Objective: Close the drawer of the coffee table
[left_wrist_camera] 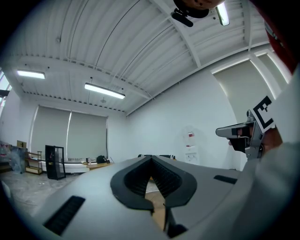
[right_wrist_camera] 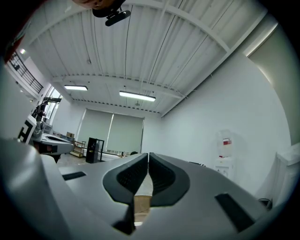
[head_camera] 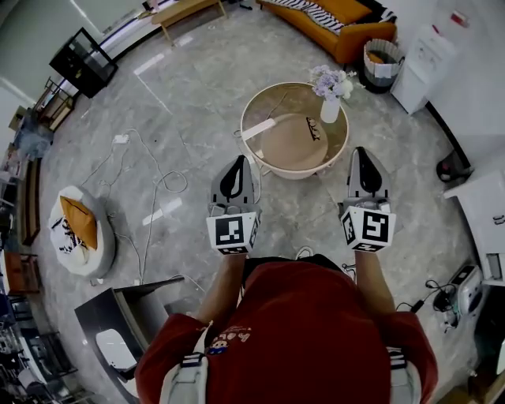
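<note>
The round coffee table (head_camera: 272, 164) with a tan top stands on the marble floor ahead of me, in the head view, a white vase of flowers (head_camera: 331, 91) on its far right. No drawer front can be told apart from its side here. My left gripper (head_camera: 237, 162) is held high in front of the table's left near edge, jaws together, empty. The right gripper (head_camera: 361, 152) hovers level beside the table's right edge, also shut and empty. In the gripper views both point out across the room: left gripper (left_wrist_camera: 151, 160), right gripper (right_wrist_camera: 148, 155).
An orange sofa (head_camera: 339, 24), a basket (head_camera: 381, 61) and a white cabinet (head_camera: 426, 55) stand beyond the table. A white pouffe with an orange cushion (head_camera: 79, 229) and loose cables (head_camera: 150, 189) lie left. A dark grey unit (head_camera: 126, 316) is near my left side.
</note>
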`<state>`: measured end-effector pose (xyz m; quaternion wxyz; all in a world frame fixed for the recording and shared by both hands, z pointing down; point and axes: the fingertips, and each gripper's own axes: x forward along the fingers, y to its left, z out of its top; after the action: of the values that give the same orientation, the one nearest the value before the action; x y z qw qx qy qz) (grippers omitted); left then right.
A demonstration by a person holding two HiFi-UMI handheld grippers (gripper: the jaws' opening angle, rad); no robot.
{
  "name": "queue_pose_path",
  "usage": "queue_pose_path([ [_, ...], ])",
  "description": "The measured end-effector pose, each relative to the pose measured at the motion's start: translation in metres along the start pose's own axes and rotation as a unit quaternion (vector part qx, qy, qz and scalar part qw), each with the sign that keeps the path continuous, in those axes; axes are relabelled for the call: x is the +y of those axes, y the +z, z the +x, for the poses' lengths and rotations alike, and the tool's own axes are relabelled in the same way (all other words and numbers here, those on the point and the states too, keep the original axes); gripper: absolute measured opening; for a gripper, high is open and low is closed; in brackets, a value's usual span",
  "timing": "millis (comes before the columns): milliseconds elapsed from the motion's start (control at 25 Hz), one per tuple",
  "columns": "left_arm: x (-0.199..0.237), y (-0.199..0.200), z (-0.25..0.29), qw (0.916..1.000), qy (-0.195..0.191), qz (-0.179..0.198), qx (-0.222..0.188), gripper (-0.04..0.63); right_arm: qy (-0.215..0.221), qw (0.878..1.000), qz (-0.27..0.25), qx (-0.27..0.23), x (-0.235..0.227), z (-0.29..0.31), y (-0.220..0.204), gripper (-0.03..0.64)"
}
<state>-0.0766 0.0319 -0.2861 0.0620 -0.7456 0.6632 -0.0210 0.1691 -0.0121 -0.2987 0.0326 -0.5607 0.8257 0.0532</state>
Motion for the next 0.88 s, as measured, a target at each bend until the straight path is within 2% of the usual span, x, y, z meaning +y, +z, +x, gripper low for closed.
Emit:
queue_pose_path([
  [200,-0.011,0.011,-0.002,0.9998,-0.014,0.003,-0.012,0.012,0.005,1.0,-0.01,0.005,0.004,-0.01,0.003,0.024],
  [360,-0.024,0.003,-0.001,0.9996,-0.027,-0.004,-0.011,0.012,0.002,1.0,-0.015,0.007,0.004,-0.016,0.004,0.023],
  [600,-0.043,-0.001,0.003,0.9984,-0.055,0.01,-0.014,0.012,-0.005,1.0,-0.007,0.018,-0.003,-0.019,-0.003,0.023],
  [880,-0.047,-0.003,0.009,0.998,-0.058,0.021,-0.009,0.012,0.002,1.0,-0.008,0.018,-0.004,-0.01,-0.006,0.023],
])
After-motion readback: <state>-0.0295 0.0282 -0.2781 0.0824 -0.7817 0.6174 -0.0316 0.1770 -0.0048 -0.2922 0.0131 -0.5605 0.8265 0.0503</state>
